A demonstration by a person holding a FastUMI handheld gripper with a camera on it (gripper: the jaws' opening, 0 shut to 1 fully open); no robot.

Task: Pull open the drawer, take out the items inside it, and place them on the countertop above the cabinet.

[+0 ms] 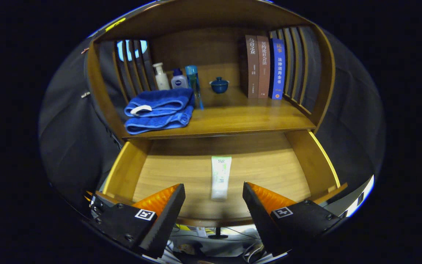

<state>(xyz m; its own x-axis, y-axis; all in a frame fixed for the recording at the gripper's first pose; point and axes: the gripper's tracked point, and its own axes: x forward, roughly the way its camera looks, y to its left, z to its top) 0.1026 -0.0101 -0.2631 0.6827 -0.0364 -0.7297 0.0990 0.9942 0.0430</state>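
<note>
The gripper hung spread above the open drawer, best lowered squarely astride the tube at twelve o'clock.

The claw stands spread, and its fingers cover the near front corners of the drawer. The tube lying between them has print too small to tell. The towel hides the bases of the bottles behind it. Clutter below the drawer front is blurred and cut off.
</note>
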